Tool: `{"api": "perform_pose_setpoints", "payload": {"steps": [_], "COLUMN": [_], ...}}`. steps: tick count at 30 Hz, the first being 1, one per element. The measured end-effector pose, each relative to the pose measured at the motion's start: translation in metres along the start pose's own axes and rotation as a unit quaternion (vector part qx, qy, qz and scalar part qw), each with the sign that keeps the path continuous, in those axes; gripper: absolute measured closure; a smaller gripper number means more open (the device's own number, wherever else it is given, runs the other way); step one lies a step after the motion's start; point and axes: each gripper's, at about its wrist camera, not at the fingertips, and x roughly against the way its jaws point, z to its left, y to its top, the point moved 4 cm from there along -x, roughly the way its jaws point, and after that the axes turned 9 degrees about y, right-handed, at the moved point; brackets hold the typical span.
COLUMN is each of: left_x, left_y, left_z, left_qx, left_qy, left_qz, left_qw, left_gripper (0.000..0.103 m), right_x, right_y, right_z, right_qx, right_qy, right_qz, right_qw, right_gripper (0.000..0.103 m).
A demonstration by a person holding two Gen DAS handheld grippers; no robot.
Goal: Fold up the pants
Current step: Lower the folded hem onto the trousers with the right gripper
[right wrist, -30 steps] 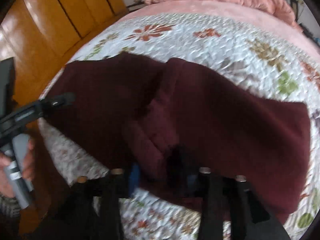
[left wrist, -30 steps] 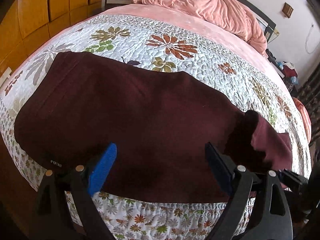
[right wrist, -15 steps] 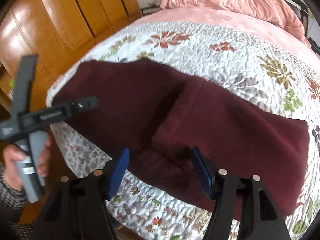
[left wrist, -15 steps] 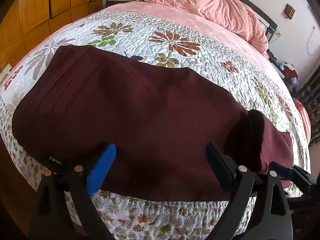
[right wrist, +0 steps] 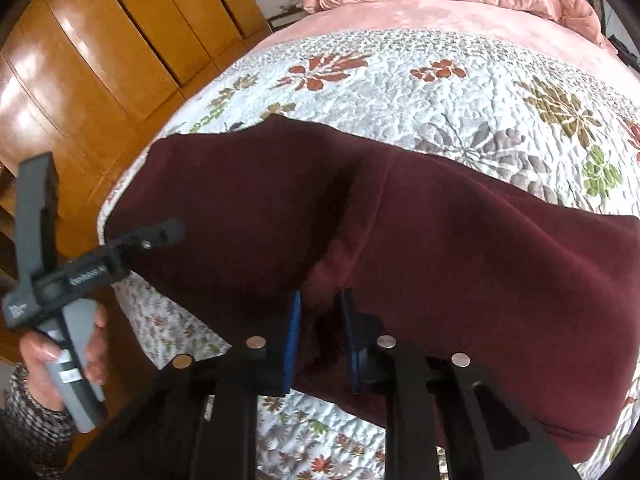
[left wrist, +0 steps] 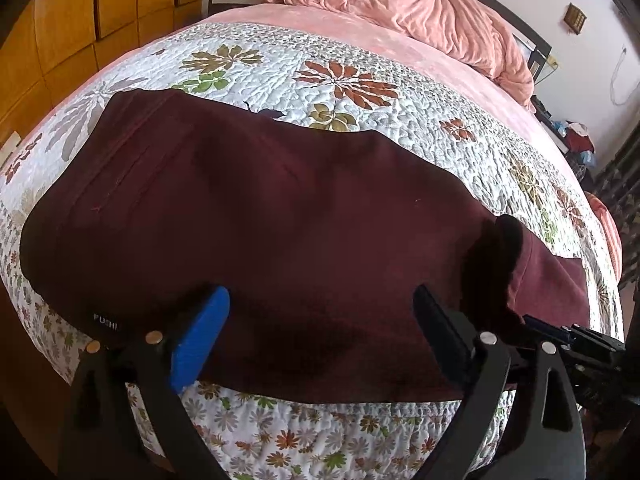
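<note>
Right wrist view is showing my right claw (right wrist: 318, 344) closing on a raised fold of the maroon pants (right wrist: 460, 248) at their near hem, at 6 o'clock; half a second ago those pads were spread wide above flat cloth. I am reading this as the pinch for the next fold, not yet lifted. My left claw (left wrist: 320, 332) is hanging spread, empty, over the pants (left wrist: 260, 220), unmoved since a second ago. They are lying across the floral quilt (left wrist: 360, 80) on the bed, near its 6 o'clock edge.
</note>
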Motion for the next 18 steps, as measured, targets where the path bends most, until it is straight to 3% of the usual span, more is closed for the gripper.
{"api": "perform_pose_setpoints", "payload": {"steps": [5, 8, 11, 13, 16, 18], "left_x": [0.0, 0.0, 0.0, 0.0, 0.002, 0.005], "left_y": [0.001, 0.002, 0.002, 0.002, 0.003, 0.002], "left_z": [0.002, 0.001, 0.0, -0.002, -0.009, -0.017], "left_qx": [0.01, 0.008, 0.005, 0.005, 0.006, 0.002], "left_qy": [-0.003, 0.001, 0.003, 0.002, -0.007, -0.016], "left_qz": [0.002, 0.002, 0.003, 0.005, 0.009, 0.01], "left_qw": [0.9999, 1.0, 1.0, 1.0, 0.9999, 0.9998], "left_gripper": [0.01, 0.01, 0.01, 0.01, 0.01, 0.01], "right_x": [-0.003, -0.023, -0.029, -0.019, 0.017, 0.051], "right_y": [0.005, 0.001, -0.002, 0.0, 0.006, 0.011], "right_z": [0.027, 0.026, 0.017, 0.02, 0.017, 0.003], "right_qx": [0.022, 0.028, 0.002, 0.004, 0.001, -0.008], "right_qy": [0.037, 0.004, 0.021, 0.038, 0.061, 0.044], "right_qz": [-0.002, 0.021, 0.022, 0.028, -0.004, -0.032], "right_qw": [0.999, 0.999, 1.0, 0.999, 0.998, 0.998], "right_gripper": [0.085, 0.085, 0.076, 0.056, 0.056, 0.056]}}
